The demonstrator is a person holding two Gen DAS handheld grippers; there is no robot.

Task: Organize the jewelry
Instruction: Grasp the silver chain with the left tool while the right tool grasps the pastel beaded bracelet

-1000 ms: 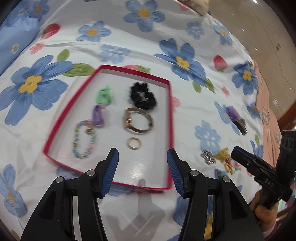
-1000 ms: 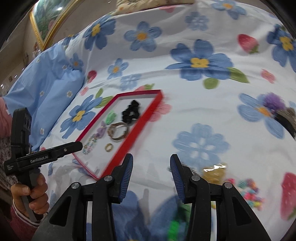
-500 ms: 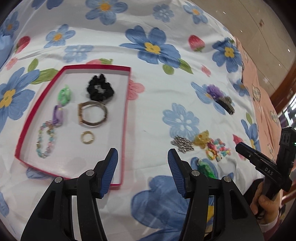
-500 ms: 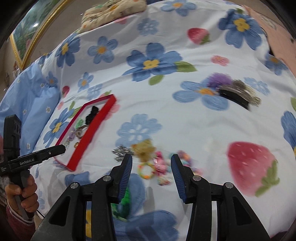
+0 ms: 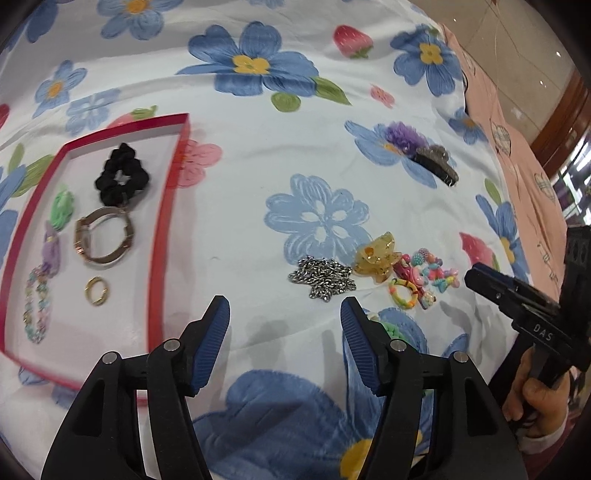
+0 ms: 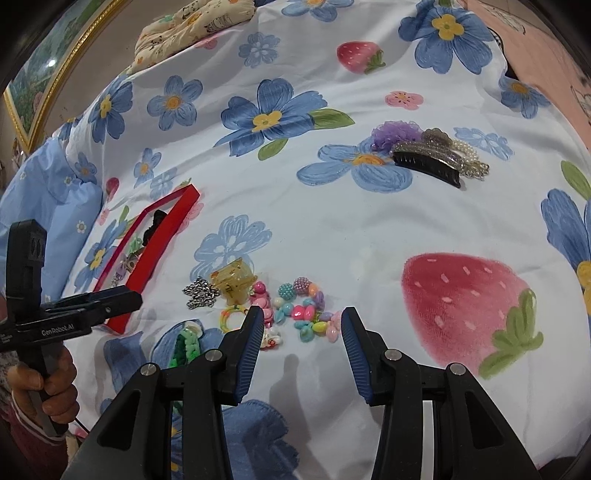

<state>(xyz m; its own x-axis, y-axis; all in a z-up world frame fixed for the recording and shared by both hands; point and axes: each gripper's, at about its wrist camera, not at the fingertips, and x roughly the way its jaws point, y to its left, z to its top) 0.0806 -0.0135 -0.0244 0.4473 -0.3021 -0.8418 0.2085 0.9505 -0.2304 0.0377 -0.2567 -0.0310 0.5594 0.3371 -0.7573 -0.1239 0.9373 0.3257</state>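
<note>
Jewelry lies in two groups on a flower-printed bedsheet (image 5: 280,155), some sorted in a red tray (image 5: 157,266), some loose. The largest neighbour, a patterned pillow (image 6: 192,26), sits at eleven o'clock in the right wrist view, well apart from everything.

The tray, at nine o'clock in the left wrist view, holds a black scrunchie (image 5: 122,179) at its far end, touching a gold bangle (image 5: 103,236) below it; a green clip (image 5: 62,206) and a purple clip (image 5: 51,251) run down the left side to a pastel chain bracelet (image 5: 37,310); a small gold ring (image 5: 96,291) lies alone near the front.

At three o'clock from the tray, the loose pile: a silver chain (image 5: 322,277) touching an amber hair claw clip (image 5: 377,263), with coloured beads (image 5: 428,275) just beside. A black hair clip (image 6: 426,166) and purple scrunchie (image 6: 395,133) lie farther away at one o'clock.

The left claw (image 5: 284,328) is opening, nothing between its pads. The right claw (image 6: 303,332) stands released and empty, its tips just short of the beads, with nothing in the way.
</note>
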